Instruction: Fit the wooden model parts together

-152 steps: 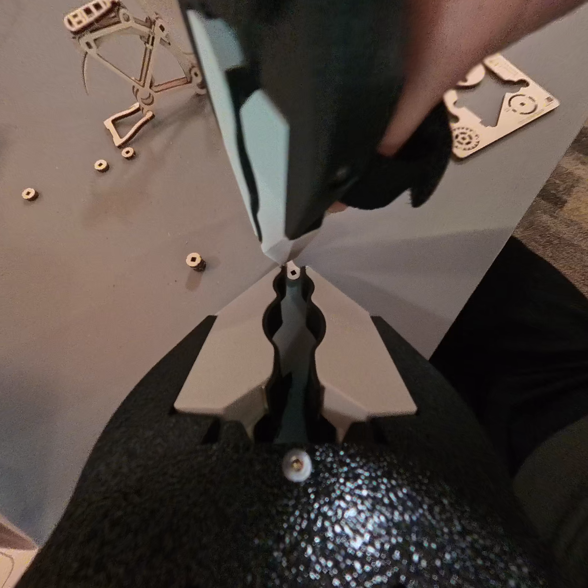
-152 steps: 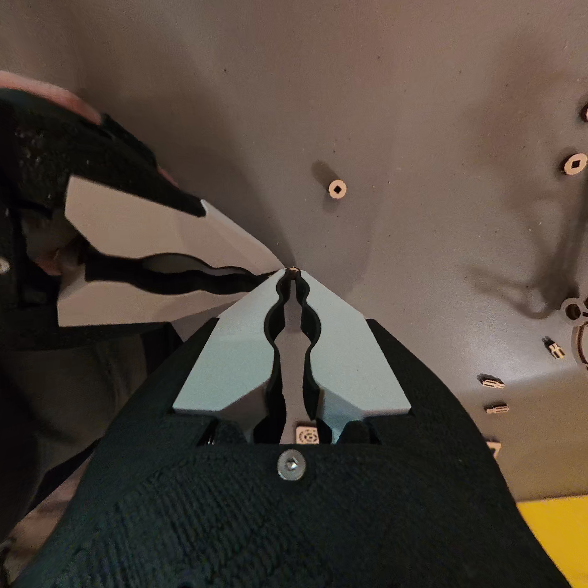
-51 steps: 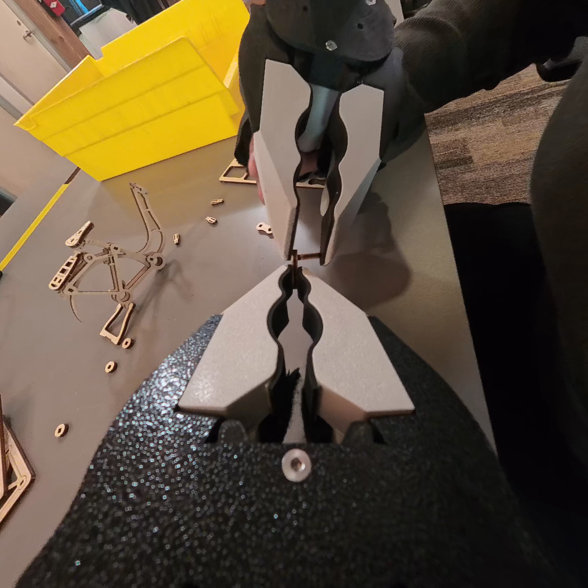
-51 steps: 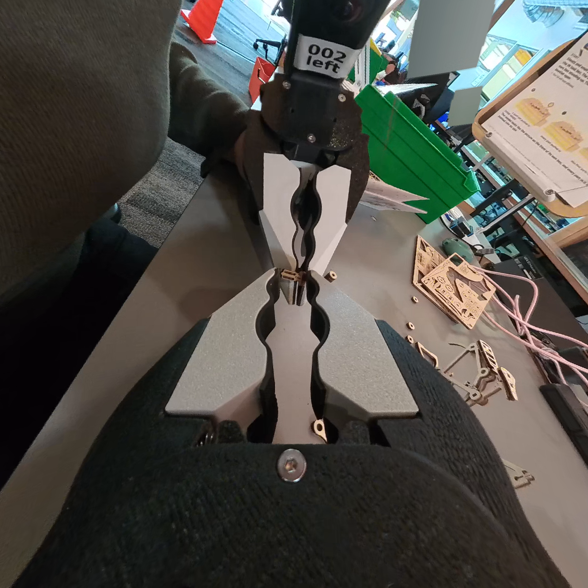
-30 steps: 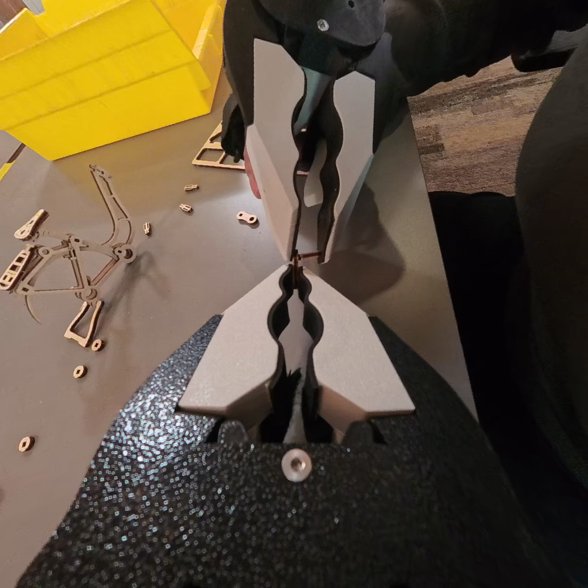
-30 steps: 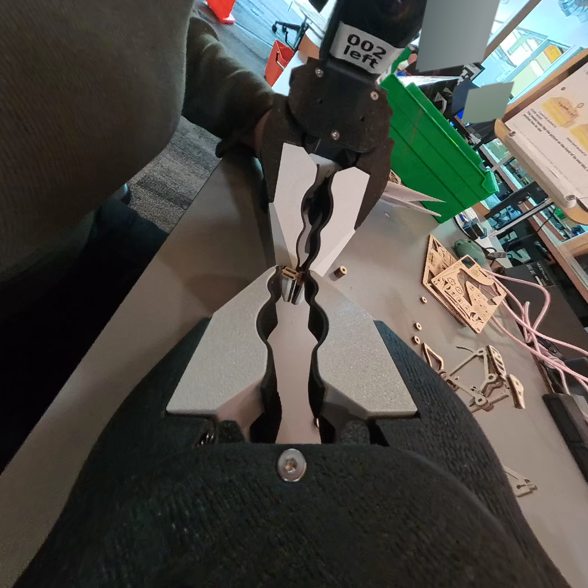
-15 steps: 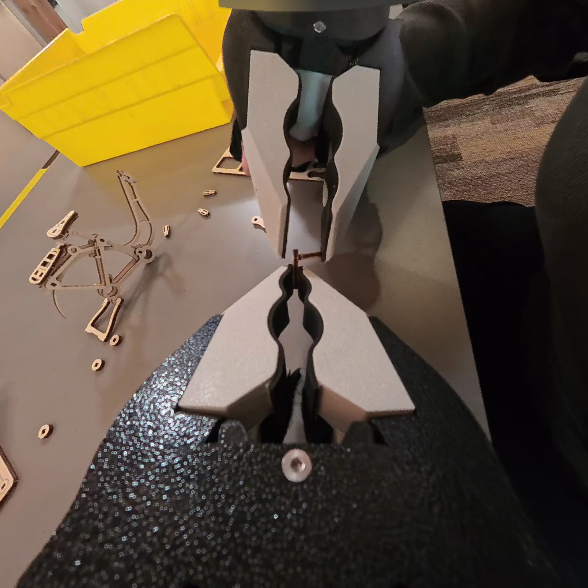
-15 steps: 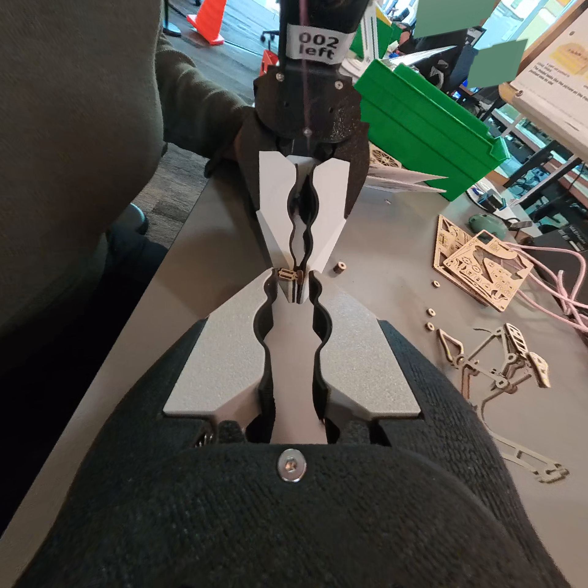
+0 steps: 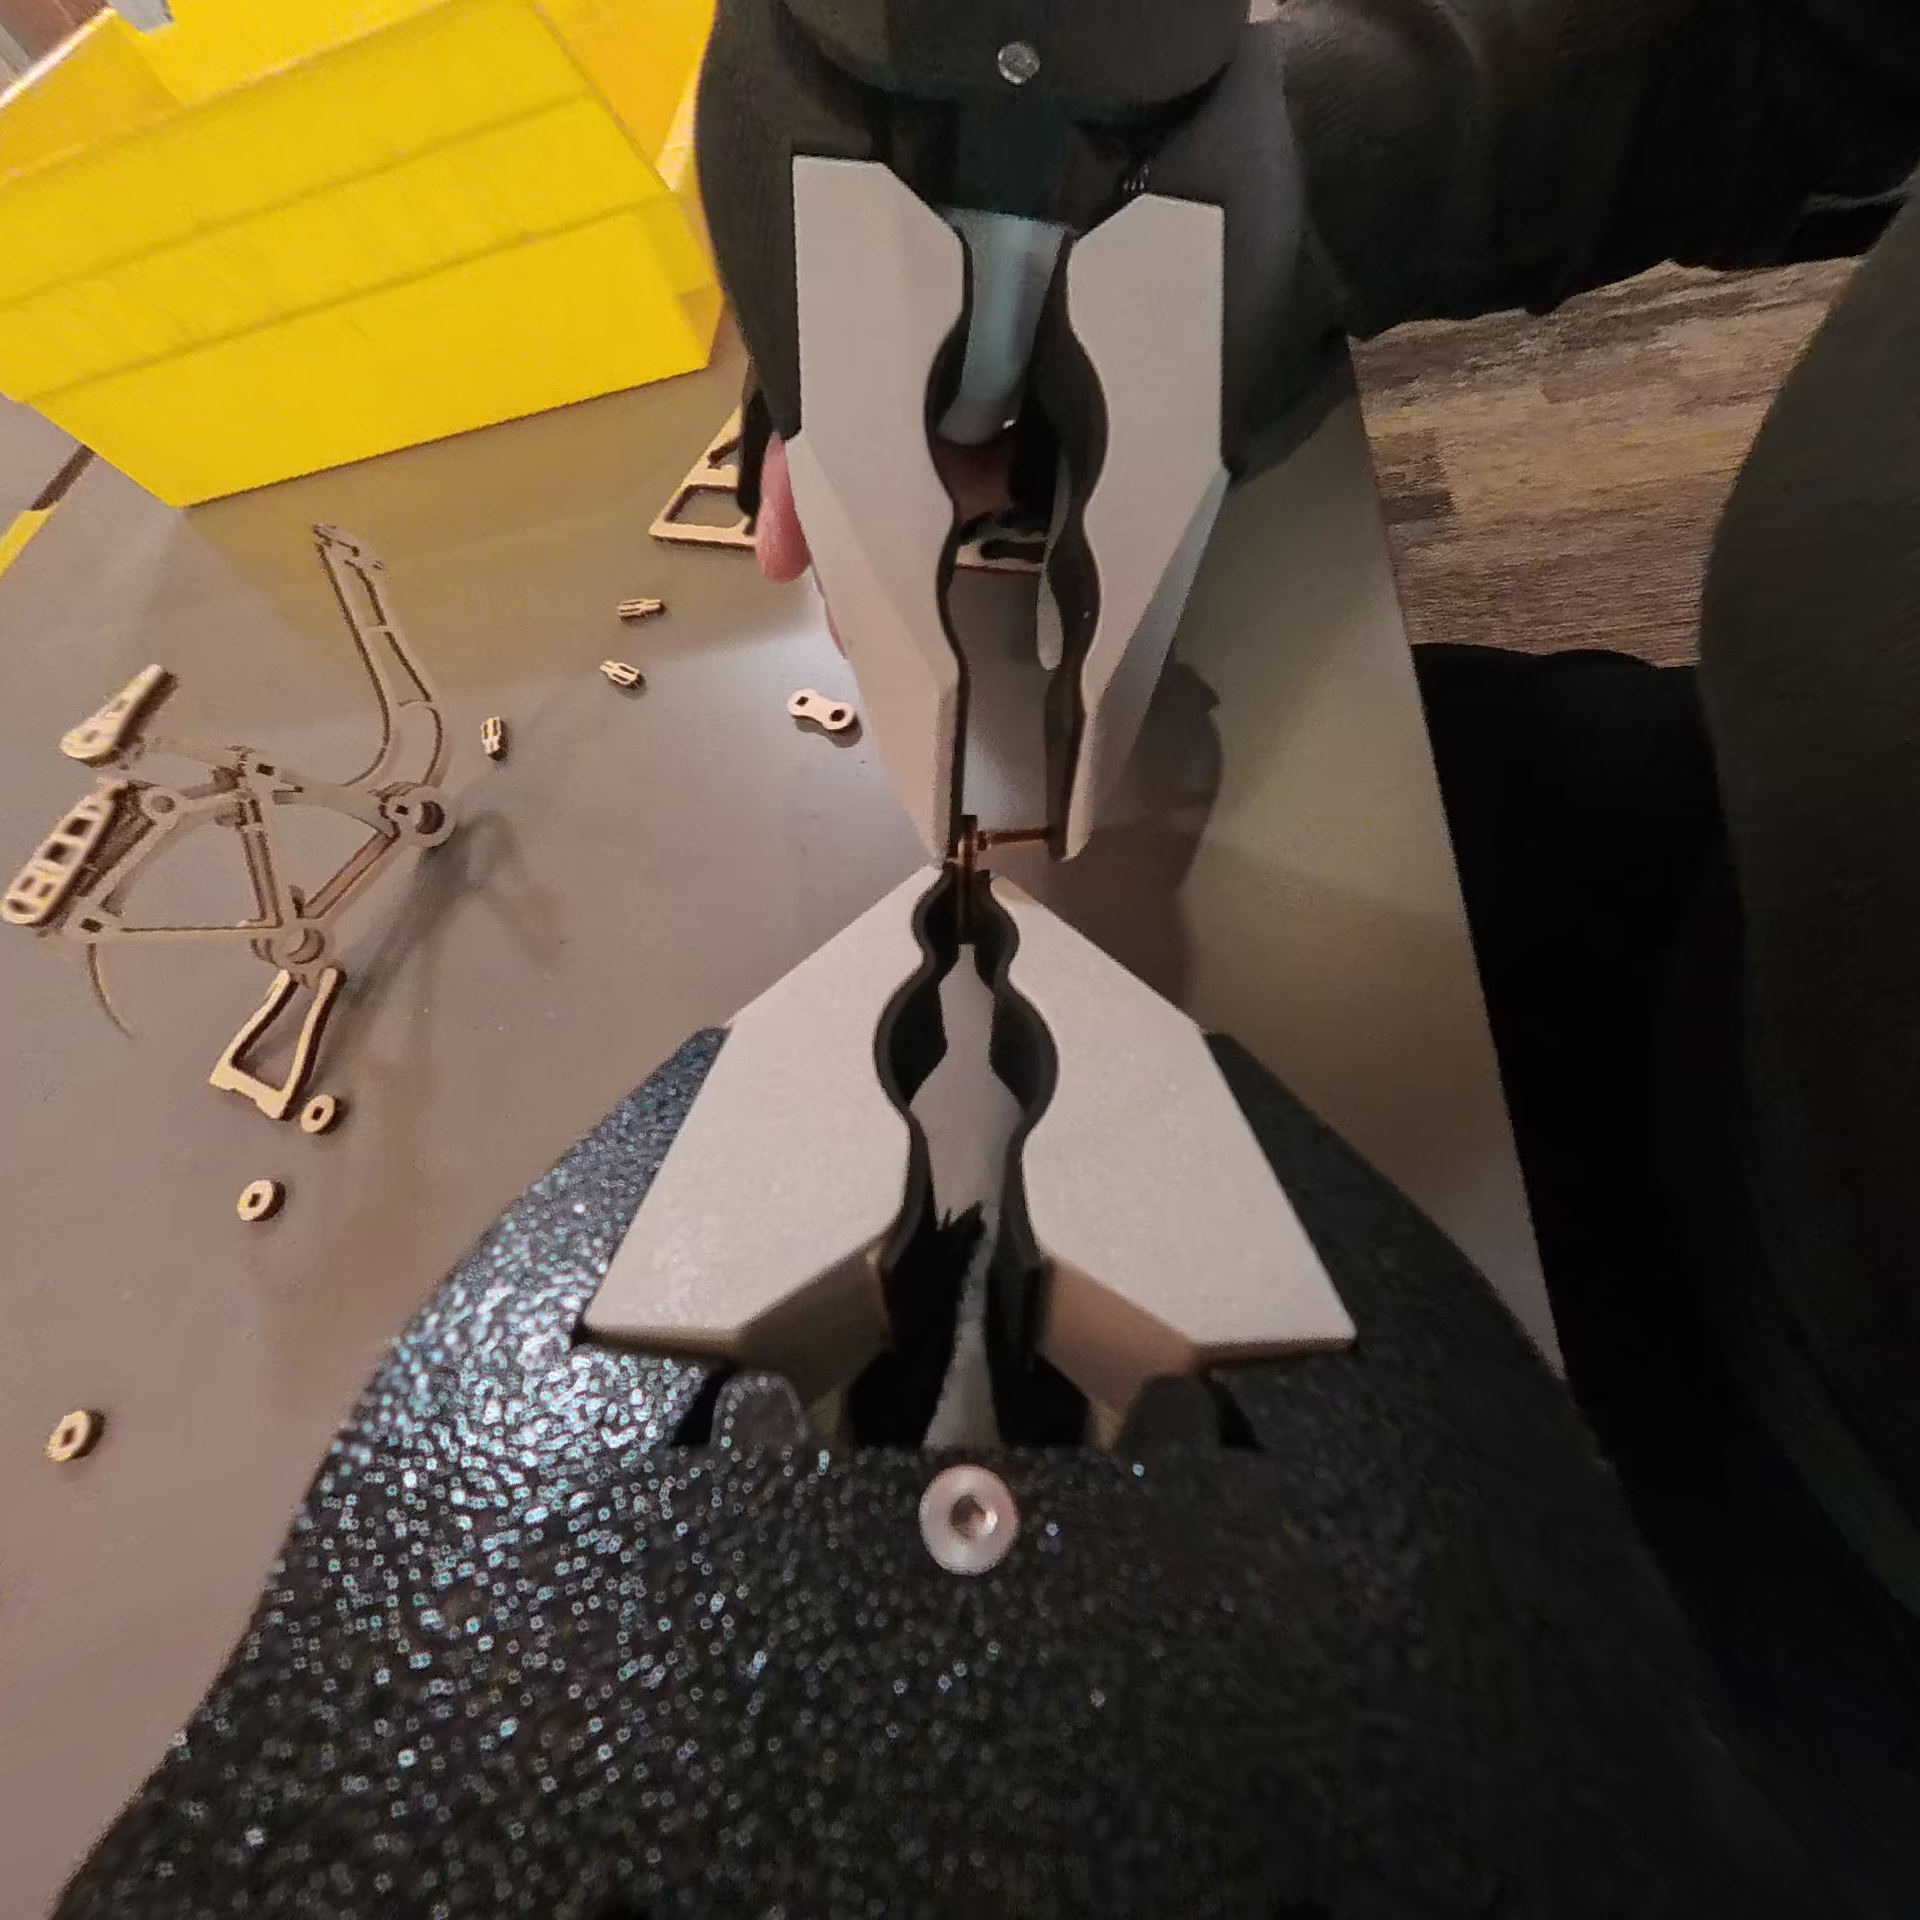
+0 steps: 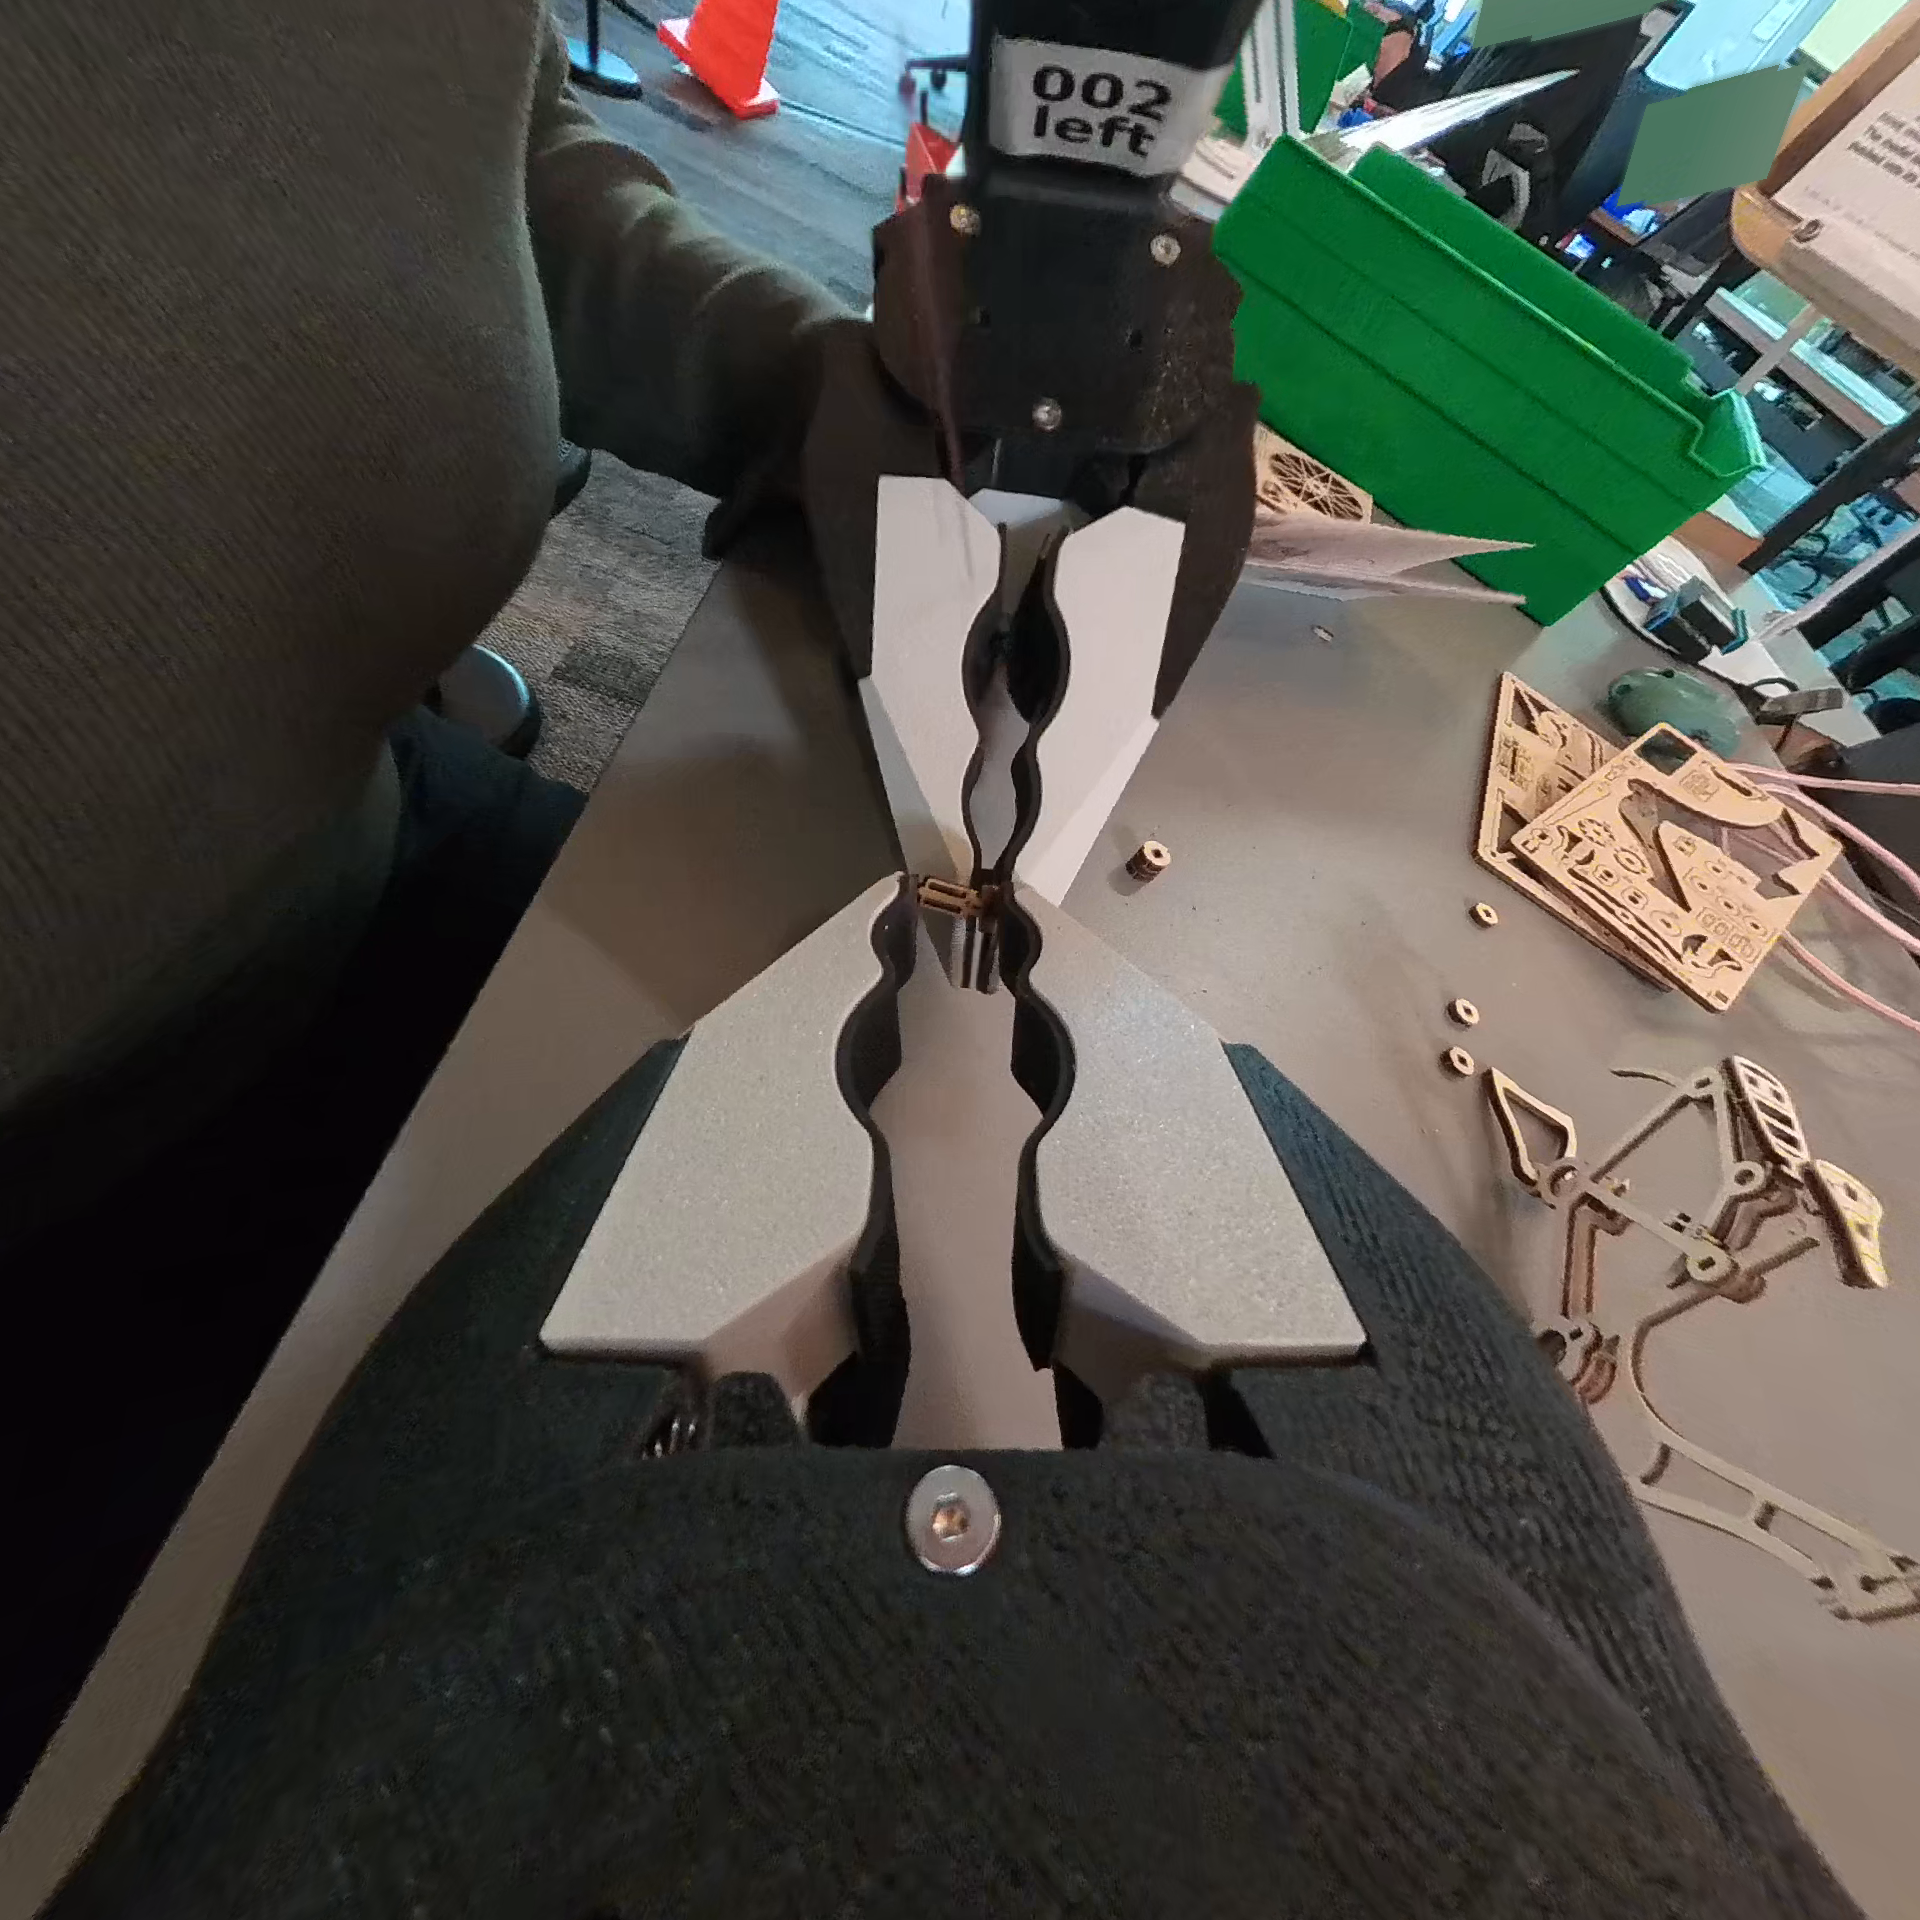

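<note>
Vs 0.5 s back: grippers closer, tip to tip over grey table (image 9: 623,914), left gripper (image 9: 968,871) clenched on thin wooden disc (image 9: 970,844), right gripper (image 10: 962,902) parted wider yet pinching small wooden pin (image 10: 948,896) through disc, white sticker w/ print (image 10: 1091,109) on far left gripper, yellow bin (image 9: 343,260) far left, green bin (image 10: 1455,343) far right.

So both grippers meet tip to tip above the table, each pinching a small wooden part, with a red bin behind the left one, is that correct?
Nearly: the bin behind the left gripper is green, as the right wrist view shows. Both pinch small wooden parts, the right gripper's jaws being wider apart.
</note>
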